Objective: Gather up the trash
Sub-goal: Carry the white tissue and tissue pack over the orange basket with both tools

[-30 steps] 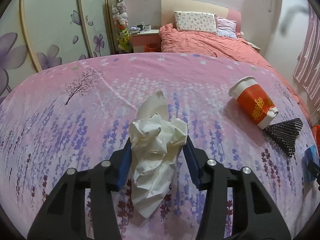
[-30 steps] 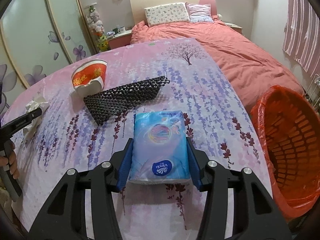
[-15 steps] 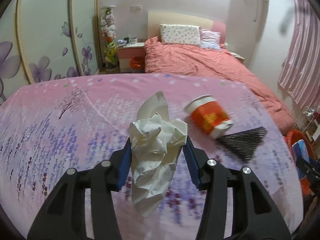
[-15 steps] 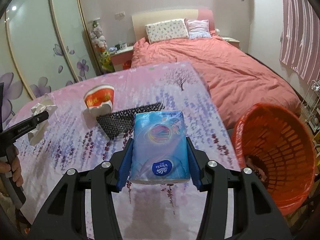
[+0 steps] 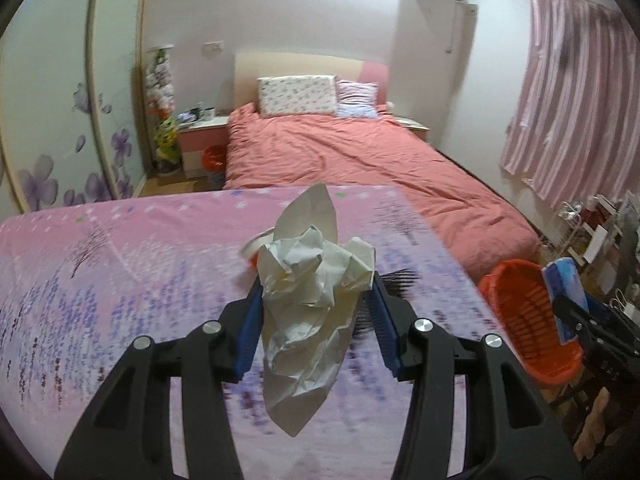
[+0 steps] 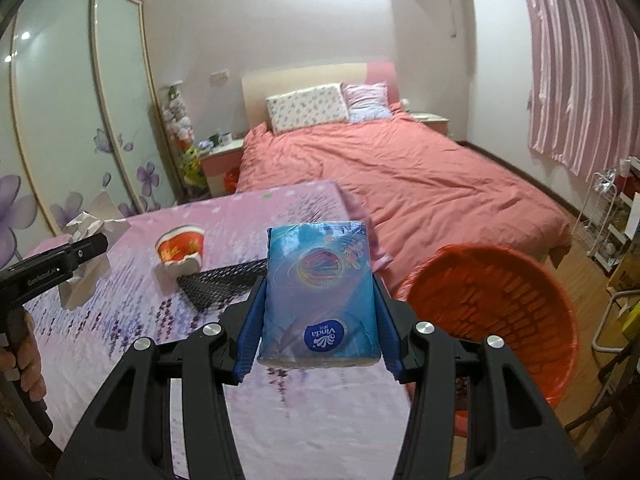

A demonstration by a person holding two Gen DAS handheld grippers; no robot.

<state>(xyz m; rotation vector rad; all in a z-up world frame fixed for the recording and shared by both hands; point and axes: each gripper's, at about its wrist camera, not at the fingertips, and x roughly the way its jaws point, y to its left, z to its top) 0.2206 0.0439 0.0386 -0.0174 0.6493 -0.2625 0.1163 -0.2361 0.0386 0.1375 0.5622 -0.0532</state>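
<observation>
- In the left wrist view, the crumpled tissue [image 5: 312, 304] is hiding most of the paper cup [image 5: 251, 248] and the black mesh piece [image 5: 394, 280] lying behind it.
- The orange basket [image 5: 524, 320] is being partly covered by the tissue pack [image 5: 564, 296].
- The tablecloth [image 5: 120, 280] print is blurring.
- In the right wrist view, the frame edge is cutting off the person's hand [image 6: 28, 364].

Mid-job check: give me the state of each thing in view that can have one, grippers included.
Left hand-held gripper: shut on crumpled paper, lifted.
Right hand-held gripper: shut on tissue pack, lifted.
Orange basket: upright beside the table.
Paper cup: crushed, on its side on the table.
Black mesh piece: lying flat.
</observation>
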